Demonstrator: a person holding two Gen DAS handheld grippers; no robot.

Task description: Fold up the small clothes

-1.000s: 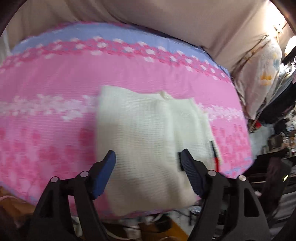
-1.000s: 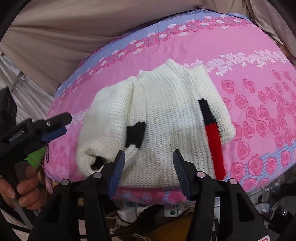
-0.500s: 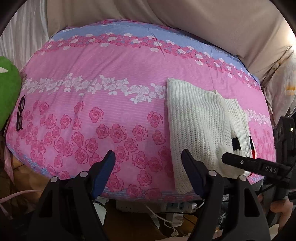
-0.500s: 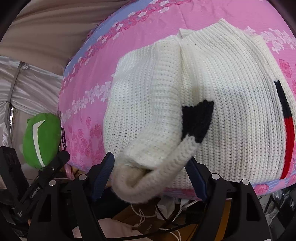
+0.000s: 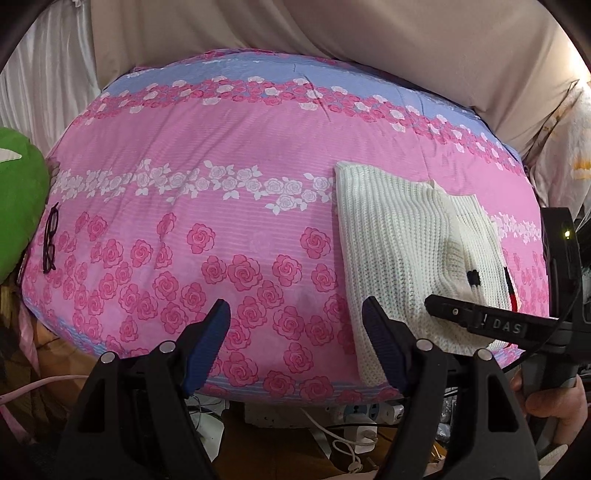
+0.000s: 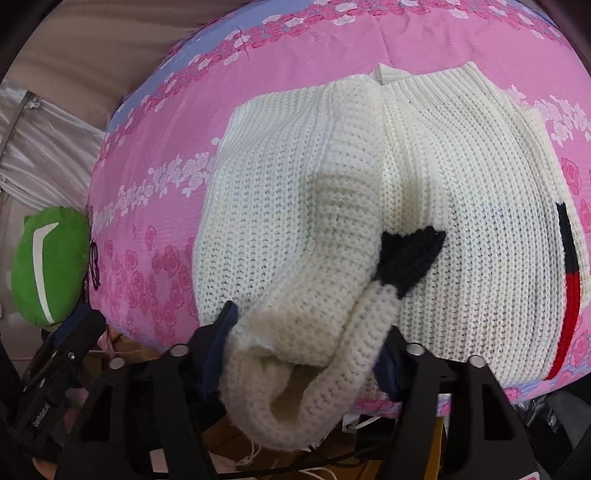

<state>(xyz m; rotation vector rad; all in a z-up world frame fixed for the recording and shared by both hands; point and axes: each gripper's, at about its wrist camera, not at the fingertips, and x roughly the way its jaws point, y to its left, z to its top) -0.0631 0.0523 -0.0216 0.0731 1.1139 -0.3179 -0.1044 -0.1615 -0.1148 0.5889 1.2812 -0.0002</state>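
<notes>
A cream knitted sweater (image 6: 424,192) with black and red stripe trim lies partly folded on the pink rose bedspread (image 6: 159,206). Its near hem is bunched into a thick roll (image 6: 295,369) that sits between the fingers of my right gripper (image 6: 306,350); the jaws stand around it, and I cannot tell whether they press it. In the left wrist view the sweater (image 5: 402,251) lies at the right. My left gripper (image 5: 295,343) is open and empty over the bed's front edge, left of the sweater. The right gripper (image 5: 491,325) shows at the sweater's near corner.
A green plush cushion (image 5: 18,206) and dark-framed glasses (image 5: 50,236) lie at the bed's left edge. A beige curtain (image 5: 332,29) hangs behind the bed. Power strips and cables (image 5: 351,413) lie on the floor below the front edge. Clutter stands at the far right.
The left gripper swung left off the sweater and now faces bare bedspread. The right gripper moved in onto the sweater's near hem, which now bunches up between its fingers.
</notes>
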